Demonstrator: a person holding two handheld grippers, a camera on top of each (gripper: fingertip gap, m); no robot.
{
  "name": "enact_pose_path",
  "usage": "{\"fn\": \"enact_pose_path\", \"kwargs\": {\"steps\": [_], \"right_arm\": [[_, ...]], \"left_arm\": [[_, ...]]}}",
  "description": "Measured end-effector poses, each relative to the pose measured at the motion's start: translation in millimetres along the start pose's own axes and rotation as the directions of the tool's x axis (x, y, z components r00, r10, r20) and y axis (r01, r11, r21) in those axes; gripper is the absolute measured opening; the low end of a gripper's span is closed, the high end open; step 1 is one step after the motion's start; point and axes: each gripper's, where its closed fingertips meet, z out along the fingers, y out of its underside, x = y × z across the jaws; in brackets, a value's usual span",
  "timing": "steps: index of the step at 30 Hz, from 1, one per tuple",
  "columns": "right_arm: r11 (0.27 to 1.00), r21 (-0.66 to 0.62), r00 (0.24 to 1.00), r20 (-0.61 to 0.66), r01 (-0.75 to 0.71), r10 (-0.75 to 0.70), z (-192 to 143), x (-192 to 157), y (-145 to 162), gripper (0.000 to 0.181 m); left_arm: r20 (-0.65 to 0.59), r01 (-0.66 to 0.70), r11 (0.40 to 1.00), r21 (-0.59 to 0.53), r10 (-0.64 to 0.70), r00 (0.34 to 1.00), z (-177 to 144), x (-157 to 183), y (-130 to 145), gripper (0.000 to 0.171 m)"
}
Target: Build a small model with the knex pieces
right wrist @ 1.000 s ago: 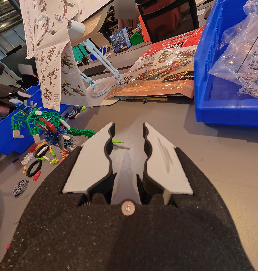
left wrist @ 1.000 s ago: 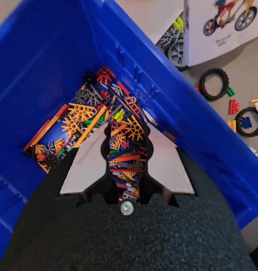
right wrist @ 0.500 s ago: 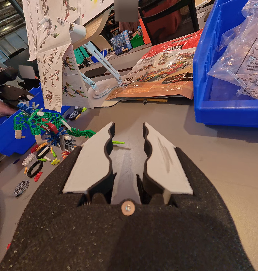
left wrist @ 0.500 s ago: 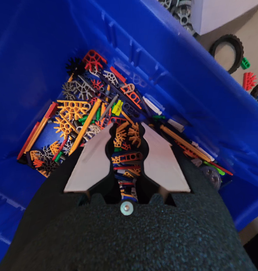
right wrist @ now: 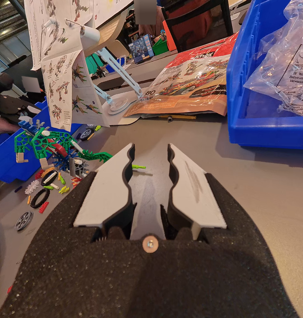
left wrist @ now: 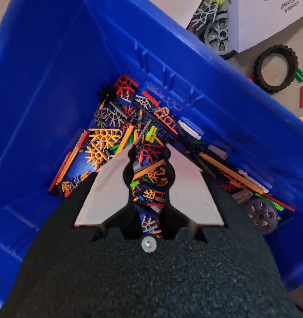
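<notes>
- Left gripper [left wrist: 149,148], jaws parted to a moderate gap and holding nothing, hangs inside a blue bin [left wrist: 52,86], pointed down at a jumble of plastic construction-toy pieces [left wrist: 123,130].
- Between its fingertips shows a red fan-shaped connector [left wrist: 150,153]; an orange rod [left wrist: 148,169] lies across the gap just below it. Whether the tips touch the heap cannot be told.
- Judged from here, a clean pick wants the jaws square on one piece, since rods and connectors overlap and a neighbour could lift with it.
- The bin's wall [left wrist: 207,82] rises close on the right of the gripper; the far corner crowds the pile, so room for moving lies mostly straight up.
- Outside the bin, a black tyre [left wrist: 274,68] and a grey wheel [left wrist: 219,36] lie on the table.
- Right gripper [right wrist: 150,146], equally parted and empty, hovers low over a grey table [right wrist: 250,197], apart from everything.
- To its left stands a green model [right wrist: 44,142] amid scattered small parts [right wrist: 49,185]; a lime-green peg [right wrist: 138,167] lies just beside the left finger.
- Beyond, an instruction sheet [right wrist: 66,82] hangs from a white stand [right wrist: 116,105]; a printed bag [right wrist: 187,89] lies flat.
- At right, a second blue bin [right wrist: 268,134] holds clear plastic bags [right wrist: 285,60]; the open tabletop ahead gives free passage.
</notes>
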Motion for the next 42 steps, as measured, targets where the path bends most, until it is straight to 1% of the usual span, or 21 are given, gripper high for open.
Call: {"fn": "enact_pose_path", "kwargs": {"steps": [7, 22, 24, 31, 37, 42], "right_arm": [[1.000, 0.007, 1.000, 0.001, -0.001, 0.001, -0.6, 0.1, -0.9, 0.038], [1.000, 0.010, 1.000, 0.003, -0.003, 0.003, -1.1, 0.2, -1.4, 0.038], [1.000, 0.011, 1.000, 0.003, -0.003, 0.003, -1.2, 0.2, -1.4, 0.038], [1.000, 0.011, 1.000, 0.003, -0.002, 0.002, -1.2, 0.1, -1.3, 0.038], [1.000, 0.011, 1.000, 0.005, -0.002, 0.002, -1.3, -0.1, -1.5, 0.038], [1.000, 0.012, 1.000, 0.005, -0.001, 0.001, -1.3, -0.3, -1.6, 0.038]], "left_arm": [[0.012, -0.058, 0.998, -0.001, 0.058, 0.998, 7.6, 2.2, -1.4, 0.024], [0.053, -0.088, 0.995, 0.036, 0.086, 0.995, 10.6, -2.2, -5.5, 0.006], [0.049, -0.088, 0.995, 0.040, 0.086, 0.995, 10.8, -1.0, -4.5, 0.001], [0.054, -0.078, 0.996, 0.048, 0.076, 0.996, 11.4, 0.6, -0.5, 0.000], [0.064, -0.057, 0.995, 0.078, 0.052, 0.997, 0.1, -0.2, -2.3, 0.000], [0.070, -0.050, 0.992, 0.114, 0.042, 0.997, -19.0, 3.8, -11.3, 0.000]]}}
